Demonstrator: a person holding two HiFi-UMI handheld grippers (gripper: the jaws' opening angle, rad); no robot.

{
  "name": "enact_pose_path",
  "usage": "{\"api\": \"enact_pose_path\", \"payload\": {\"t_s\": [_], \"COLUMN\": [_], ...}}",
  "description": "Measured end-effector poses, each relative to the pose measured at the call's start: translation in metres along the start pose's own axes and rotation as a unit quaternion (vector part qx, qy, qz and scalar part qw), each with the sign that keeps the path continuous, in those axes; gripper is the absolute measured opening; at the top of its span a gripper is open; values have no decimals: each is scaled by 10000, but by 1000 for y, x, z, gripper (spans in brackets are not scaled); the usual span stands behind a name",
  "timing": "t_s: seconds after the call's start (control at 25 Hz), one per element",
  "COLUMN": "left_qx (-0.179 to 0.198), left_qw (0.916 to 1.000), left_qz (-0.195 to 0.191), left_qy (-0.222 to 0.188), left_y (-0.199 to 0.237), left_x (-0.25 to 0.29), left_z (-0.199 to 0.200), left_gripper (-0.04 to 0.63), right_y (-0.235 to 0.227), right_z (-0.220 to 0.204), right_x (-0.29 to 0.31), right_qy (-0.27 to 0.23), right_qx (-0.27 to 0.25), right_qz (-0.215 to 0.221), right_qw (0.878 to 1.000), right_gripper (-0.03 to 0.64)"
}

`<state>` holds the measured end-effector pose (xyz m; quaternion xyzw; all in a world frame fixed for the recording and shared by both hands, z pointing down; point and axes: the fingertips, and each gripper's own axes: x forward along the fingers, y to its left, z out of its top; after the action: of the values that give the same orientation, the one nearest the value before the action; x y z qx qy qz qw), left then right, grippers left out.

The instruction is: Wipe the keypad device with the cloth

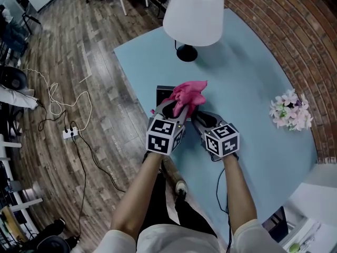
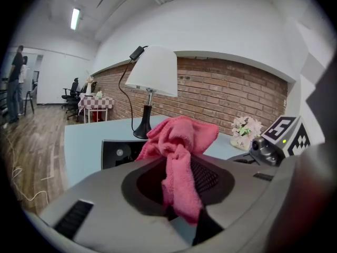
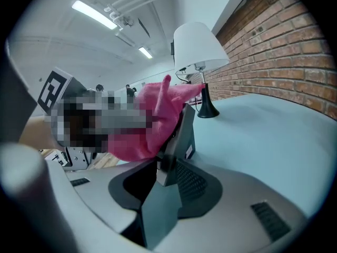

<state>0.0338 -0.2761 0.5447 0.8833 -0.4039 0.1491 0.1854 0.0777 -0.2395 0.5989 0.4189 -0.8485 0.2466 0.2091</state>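
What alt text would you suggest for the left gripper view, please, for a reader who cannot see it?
The left tool pinches a pink cloth above a light blue table. Beyond it are a dark keypad device, a white-shaded lamp, flowers and a brick wall.

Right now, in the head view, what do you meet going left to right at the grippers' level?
power strip → left gripper → right gripper → flowers

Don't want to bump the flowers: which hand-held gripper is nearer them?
Right. The right hand-held gripper is left of the flowers; the left hand-held gripper lies beyond it.
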Motion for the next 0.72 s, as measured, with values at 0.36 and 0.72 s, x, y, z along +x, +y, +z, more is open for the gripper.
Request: {"api": "enact_pose_path", "payload": {"t_s": [0.36, 0.72], "left_qx": [-54, -113], "left_qw": [9999, 9994], "left_qz": [-16, -93], "left_qy": [90, 324], "left_y": [-7, -16], "left_x": [-4, -7], "left_z": [-23, -48], "left_gripper": [147, 149], "right_y": [1, 4], "right_z": [-6, -16], "right_x": [0, 0], "right_qy": [53, 148], "right_qx": [10, -34], "right_qz": [2, -24], "right_qw": [10000, 9999], "right_gripper": [138, 138]}}
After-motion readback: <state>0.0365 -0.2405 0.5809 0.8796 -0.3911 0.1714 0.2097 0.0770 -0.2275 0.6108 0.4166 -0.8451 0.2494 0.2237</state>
